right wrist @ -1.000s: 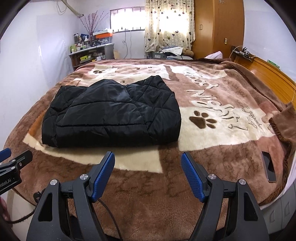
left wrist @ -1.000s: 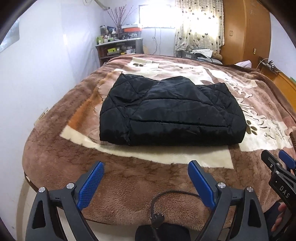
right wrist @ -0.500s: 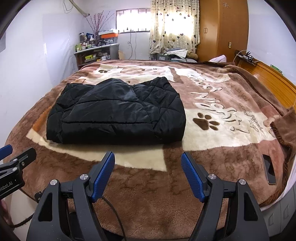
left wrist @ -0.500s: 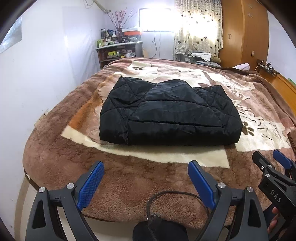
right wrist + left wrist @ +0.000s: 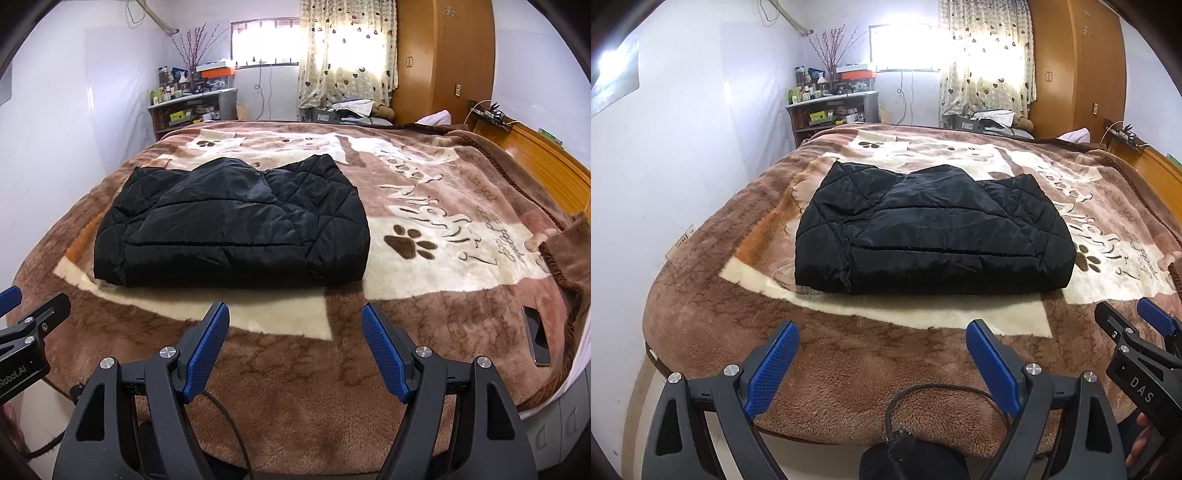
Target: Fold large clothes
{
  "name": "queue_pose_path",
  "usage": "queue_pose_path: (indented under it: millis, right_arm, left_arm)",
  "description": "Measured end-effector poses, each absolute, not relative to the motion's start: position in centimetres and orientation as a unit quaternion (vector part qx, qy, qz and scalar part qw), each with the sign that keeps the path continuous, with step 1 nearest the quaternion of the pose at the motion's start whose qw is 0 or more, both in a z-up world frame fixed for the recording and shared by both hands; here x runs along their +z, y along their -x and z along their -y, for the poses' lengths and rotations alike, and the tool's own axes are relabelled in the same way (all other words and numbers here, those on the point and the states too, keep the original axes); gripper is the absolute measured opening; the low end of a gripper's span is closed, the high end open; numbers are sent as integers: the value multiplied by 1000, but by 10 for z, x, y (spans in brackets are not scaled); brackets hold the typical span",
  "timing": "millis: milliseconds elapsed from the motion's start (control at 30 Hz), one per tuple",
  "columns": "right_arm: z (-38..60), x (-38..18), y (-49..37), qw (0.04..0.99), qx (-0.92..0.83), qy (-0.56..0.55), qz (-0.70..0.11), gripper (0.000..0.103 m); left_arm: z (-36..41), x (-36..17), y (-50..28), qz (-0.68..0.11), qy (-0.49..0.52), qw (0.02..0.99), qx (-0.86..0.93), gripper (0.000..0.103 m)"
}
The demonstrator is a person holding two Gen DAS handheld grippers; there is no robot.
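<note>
The black quilted padded jacket (image 5: 934,236) lies folded into a thick rectangle mid-frame on the brown plush paw-print blanket (image 5: 849,369); folding looks essentially finished. The left claw (image 5: 882,365) and right claw (image 5: 295,350) both gape wide, empty, well short of it

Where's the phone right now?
The phone shows only in the right wrist view, flat on the blanket near the bed's right edge, right of the folded jacket and the paw print.
</note>
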State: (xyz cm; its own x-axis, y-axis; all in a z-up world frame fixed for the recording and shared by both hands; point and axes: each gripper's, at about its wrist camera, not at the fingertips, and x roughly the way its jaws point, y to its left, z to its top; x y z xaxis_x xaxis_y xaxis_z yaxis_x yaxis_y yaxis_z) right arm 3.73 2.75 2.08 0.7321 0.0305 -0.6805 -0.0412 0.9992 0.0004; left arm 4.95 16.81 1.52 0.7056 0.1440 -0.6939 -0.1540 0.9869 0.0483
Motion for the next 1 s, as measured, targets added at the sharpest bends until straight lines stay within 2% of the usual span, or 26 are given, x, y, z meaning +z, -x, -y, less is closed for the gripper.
queue_pose_path:
  millis: [1000]
  right_arm:
    - [-28, 20, -36, 930, 20, 6, -368, 74]
  left_arm:
    - [-172, 10, -53, -388, 15, 918, 81, 92]
